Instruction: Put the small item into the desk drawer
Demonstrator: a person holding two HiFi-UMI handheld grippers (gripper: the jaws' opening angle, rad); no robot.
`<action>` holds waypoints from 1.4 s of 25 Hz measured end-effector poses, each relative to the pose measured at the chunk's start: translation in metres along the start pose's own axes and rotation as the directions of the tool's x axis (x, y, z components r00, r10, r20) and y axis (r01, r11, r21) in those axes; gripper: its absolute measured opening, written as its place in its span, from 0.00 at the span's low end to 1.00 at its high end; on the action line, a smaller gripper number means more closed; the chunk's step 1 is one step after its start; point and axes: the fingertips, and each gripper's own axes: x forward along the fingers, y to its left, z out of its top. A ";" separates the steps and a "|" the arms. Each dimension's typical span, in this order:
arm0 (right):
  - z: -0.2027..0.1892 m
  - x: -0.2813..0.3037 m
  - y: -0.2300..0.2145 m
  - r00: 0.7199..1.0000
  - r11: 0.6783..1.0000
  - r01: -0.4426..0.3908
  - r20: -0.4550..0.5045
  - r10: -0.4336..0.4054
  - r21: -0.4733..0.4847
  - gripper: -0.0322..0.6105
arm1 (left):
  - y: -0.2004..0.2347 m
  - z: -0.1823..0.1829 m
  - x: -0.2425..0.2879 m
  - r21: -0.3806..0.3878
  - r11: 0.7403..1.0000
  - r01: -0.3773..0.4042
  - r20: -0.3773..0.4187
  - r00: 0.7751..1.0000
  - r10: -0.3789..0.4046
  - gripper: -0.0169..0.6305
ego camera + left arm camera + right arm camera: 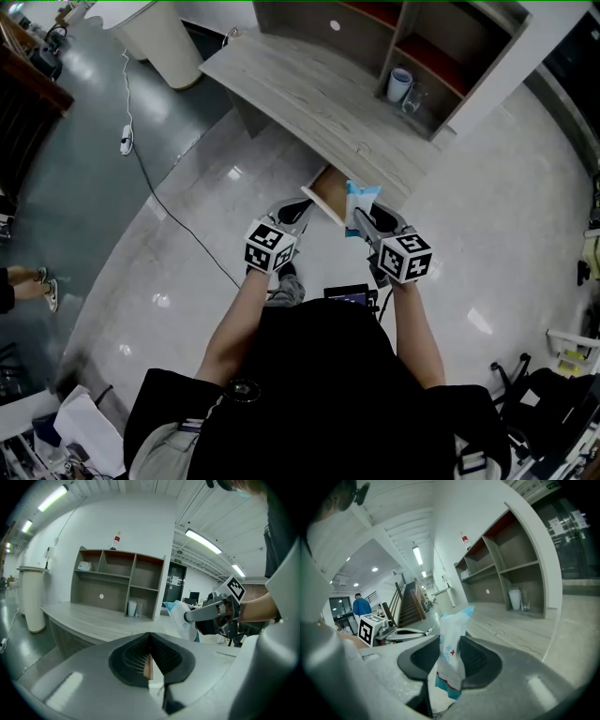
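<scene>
Right gripper (450, 657) clamps a white-blue packet (451, 637); left gripper (303, 209) pinches the edge of the open drawer (327, 195).

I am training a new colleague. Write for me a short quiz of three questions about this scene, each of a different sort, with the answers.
1. True or false: the right gripper is empty.
2. The fingers of the left gripper are shut on: A a spoon; B the front edge of the drawer; C a book.
3. Fill in: the white cup stands in the ___ on the desk.
Key: 1 false, it is shut on the packet. 2 B. 3 shelf unit.
</scene>
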 end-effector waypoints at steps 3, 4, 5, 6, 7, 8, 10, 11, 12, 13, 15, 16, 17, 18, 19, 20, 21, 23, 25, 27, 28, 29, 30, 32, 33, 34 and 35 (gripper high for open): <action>0.010 0.014 -0.003 0.999 1.000 0.027 0.016 -0.027 0.011 0.26 | 0.017 0.011 0.007 0.016 0.999 0.030 0.001 1.000 -0.030 0.03; 0.013 0.018 -0.003 0.999 0.999 0.036 0.021 -0.037 0.016 0.26 | 0.023 0.015 0.009 0.021 0.999 0.040 0.001 0.999 -0.040 0.03; 0.016 0.021 -0.004 0.999 0.999 0.045 0.027 -0.046 0.020 0.26 | 0.027 0.019 0.012 0.026 0.998 0.050 0.002 0.999 -0.050 0.03; 0.019 0.025 -0.004 0.998 0.998 0.055 0.032 -0.056 0.023 0.26 | 0.032 0.022 0.014 0.030 0.998 0.061 0.003 0.998 -0.061 0.03; 0.022 0.028 -0.005 0.997 0.998 0.065 0.037 -0.066 0.027 0.26 | 0.036 0.026 0.016 0.036 0.997 0.072 0.003 0.997 -0.073 0.03; 0.024 0.032 -0.005 0.996 0.997 0.075 0.041 -0.076 0.031 0.26 | 0.040 0.029 0.018 0.041 0.996 0.084 0.003 0.996 -0.084 0.03; 0.028 0.037 -0.006 0.994 0.995 0.095 0.049 -0.097 0.039 0.26 | 0.047 0.033 0.021 0.049 0.993 0.107 0.001 0.994 -0.107 0.03; 0.029 0.040 -0.006 0.993 0.993 0.106 0.053 -0.108 0.043 0.26 | 0.050 0.034 0.023 0.052 0.992 0.118 -0.002 0.993 -0.119 0.03; 0.029 0.041 -0.006 0.991 0.992 0.116 0.055 -0.119 0.049 0.26 | 0.053 0.034 0.024 0.054 0.990 0.129 -0.005 0.992 -0.129 0.03; 0.029 0.043 -0.007 0.990 0.990 0.127 0.057 -0.130 0.054 0.26 | 0.055 0.034 0.025 0.056 0.989 0.140 -0.009 0.990 -0.139 0.03; 0.028 0.044 -0.008 0.986 0.987 0.149 0.060 -0.153 0.066 0.26 | 0.059 0.035 0.027 0.059 0.985 0.161 -0.014 0.987 -0.160 0.03; 0.028 0.045 -0.008 0.984 0.985 0.160 0.061 -0.165 0.072 0.26 | 0.061 0.035 0.028 0.060 0.983 0.171 -0.016 0.985 -0.171 0.03; 0.027 0.045 -0.007 0.983 0.982 0.170 0.062 -0.175 0.077 0.26 | 0.062 0.034 0.028 0.061 0.981 0.182 -0.019 0.983 -0.181 0.03; 0.026 0.046 -0.006 0.981 0.980 0.180 0.062 -0.185 0.083 0.26 | 0.064 0.034 0.029 0.061 0.980 0.191 -0.022 0.982 -0.190 0.03; 0.025 0.047 -0.006 0.979 0.978 0.188 0.061 -0.194 0.087 0.26 | 0.066 0.033 0.029 0.061 0.978 0.200 -0.025 0.980 -0.198 0.03; 0.024 0.048 -0.005 0.978 0.976 0.196 0.060 -0.202 0.091 0.26 | 0.067 0.033 0.029 0.060 0.976 0.207 -0.027 0.978 -0.206 0.03; 0.023 0.049 -0.004 0.976 0.975 0.203 0.059 -0.209 0.094 0.26 | 0.068 0.032 0.029 0.058 0.975 0.214 -0.028 0.977 -0.213 0.03; 0.022 0.049 -0.004 0.974 0.972 0.215 0.057 -0.221 0.100 0.26 | 0.069 0.031 0.030 0.053 0.973 0.223 -0.029 0.975 -0.222 0.03; 0.022 0.050 -0.005 0.973 0.970 0.220 0.053 -0.226 0.103 0.26 | 0.070 0.030 0.032 0.045 0.973 0.227 -0.028 0.974 -0.226 0.03; 0.023 0.051 -0.008 0.973 0.971 0.218 0.048 -0.224 0.102 0.26 | 0.071 0.030 0.036 0.036 0.974 0.225 -0.029 0.974 -0.224 0.03; 0.024 0.052 -0.010 0.974 0.972 0.214 0.047 -0.220 0.100 0.26 | 0.071 0.029 0.038 0.033 0.974 0.222 -0.030 0.975 -0.221 0.03; 0.025 0.053 -0.012 0.976 0.973 0.210 0.047 -0.215 0.099 0.26 | 0.072 0.029 0.040 0.031 0.976 0.218 -0.031 0.976 -0.217 0.03; 0.027 0.054 -0.014 0.977 0.974 0.204 0.047 -0.209 0.096 0.26 | 0.072 0.030 0.043 0.029 0.977 0.211 -0.030 0.977 -0.210 0.03; 0.031 0.054 -0.019 0.980 0.978 0.190 0.046 -0.194 0.087 0.26 | 0.070 0.034 0.048 0.027 0.979 0.200 -0.026 0.980 -0.200 0.03; 0.034 0.053 -0.021 0.981 0.980 0.183 0.045 -0.187 0.082 0.26 | 0.068 0.036 0.050 0.030 0.980 0.197 -0.023 0.980 -0.196 0.03; 0.036 0.053 -0.024 0.983 0.981 0.176 0.044 -0.179 0.077 0.26 | 0.066 0.038 0.052 0.033 0.981 0.193 -0.021 0.981 -0.193 0.03; 0.038 0.054 -0.026 0.984 0.983 0.168 0.043 -0.172 0.073 0.26 | 0.065 0.039 0.054 0.034 0.982 0.188 -0.018 0.982 -0.187 0.03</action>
